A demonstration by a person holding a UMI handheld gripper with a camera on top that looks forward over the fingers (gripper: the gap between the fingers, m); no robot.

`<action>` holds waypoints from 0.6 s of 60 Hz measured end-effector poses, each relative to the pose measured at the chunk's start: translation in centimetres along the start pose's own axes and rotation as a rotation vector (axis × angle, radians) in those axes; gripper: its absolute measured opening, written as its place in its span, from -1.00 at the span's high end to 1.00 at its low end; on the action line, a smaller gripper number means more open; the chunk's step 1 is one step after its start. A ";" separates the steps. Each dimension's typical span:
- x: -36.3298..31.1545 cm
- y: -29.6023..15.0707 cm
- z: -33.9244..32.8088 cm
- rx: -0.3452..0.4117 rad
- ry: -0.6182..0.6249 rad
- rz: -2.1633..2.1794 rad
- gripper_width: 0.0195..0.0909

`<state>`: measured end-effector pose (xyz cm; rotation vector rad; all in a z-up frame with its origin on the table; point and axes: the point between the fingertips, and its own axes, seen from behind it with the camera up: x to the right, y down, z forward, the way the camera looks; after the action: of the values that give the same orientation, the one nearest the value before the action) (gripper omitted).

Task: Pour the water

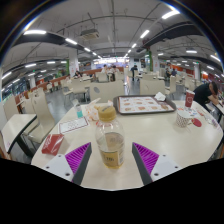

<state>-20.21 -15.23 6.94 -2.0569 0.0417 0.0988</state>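
Observation:
A clear bottle (109, 143) with a pale yellowish liquid and a light label stands upright on the white round table (150, 130). It sits between my gripper's (112, 158) two fingers, near their tips, with a gap on each side. The purple pads (80, 157) flank it on both sides. My gripper is open and nothing is pressed. Just behind the bottle stands a second container (105, 113) with a yellowish top, partly hidden by the bottle.
A dark tray (143, 104) with several white items lies beyond on the table. A red cup (189, 99) and a white holder (184, 119) stand at the right. Red packets (52, 145) and paper (72, 126) lie left. People sit in the hall behind.

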 end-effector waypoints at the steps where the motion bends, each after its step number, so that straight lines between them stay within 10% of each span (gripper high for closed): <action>1: 0.0 0.0 0.5 0.001 0.005 0.000 -0.74; 12: 0.5 0.3 3.9 0.040 0.045 -0.029 0.13; 36: -0.2 -4.1 2.7 0.065 -0.043 -0.049 0.43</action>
<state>-20.29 -10.95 9.30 -1.9885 -0.0320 0.1097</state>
